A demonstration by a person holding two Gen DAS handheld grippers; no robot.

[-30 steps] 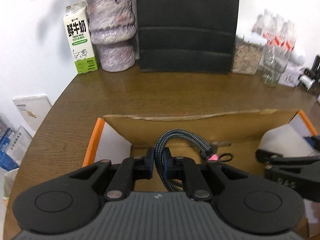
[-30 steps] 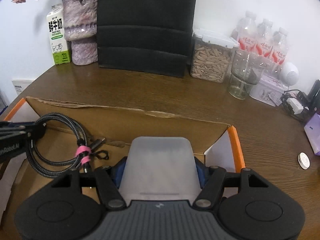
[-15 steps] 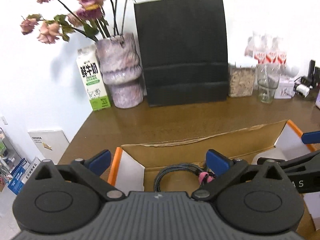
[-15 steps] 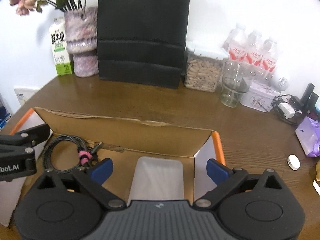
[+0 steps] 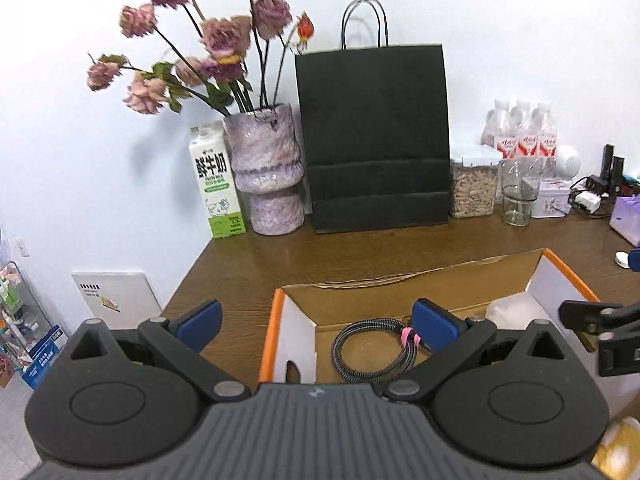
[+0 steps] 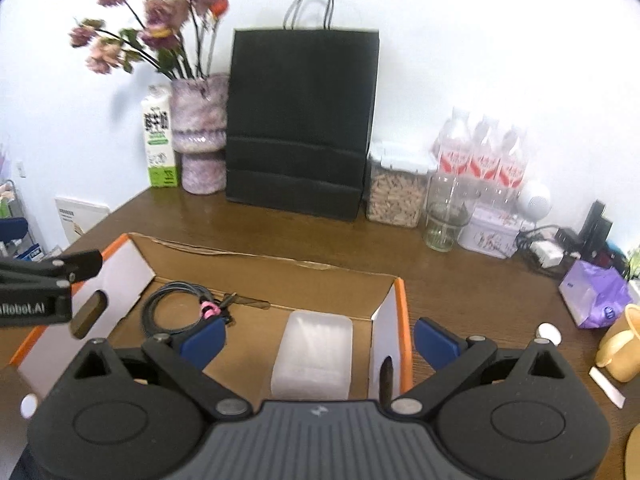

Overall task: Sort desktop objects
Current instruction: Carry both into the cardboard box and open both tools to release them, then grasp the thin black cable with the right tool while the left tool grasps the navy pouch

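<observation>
Released since 1 second ago: coiled cable (image 5: 374, 350) and translucent case (image 6: 312, 356), both lying in the cardboard box (image 6: 256, 268), lower centre. Left gripper (image 5: 316, 318) and right gripper (image 6: 318, 338) spread wide, empty; 2 items likely sorted.

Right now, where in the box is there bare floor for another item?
Inside the cardboard box, bare floor lies between the coiled cable and the translucent case, and behind the case. The left end holds the cable; the right end is taken by the case.
</observation>
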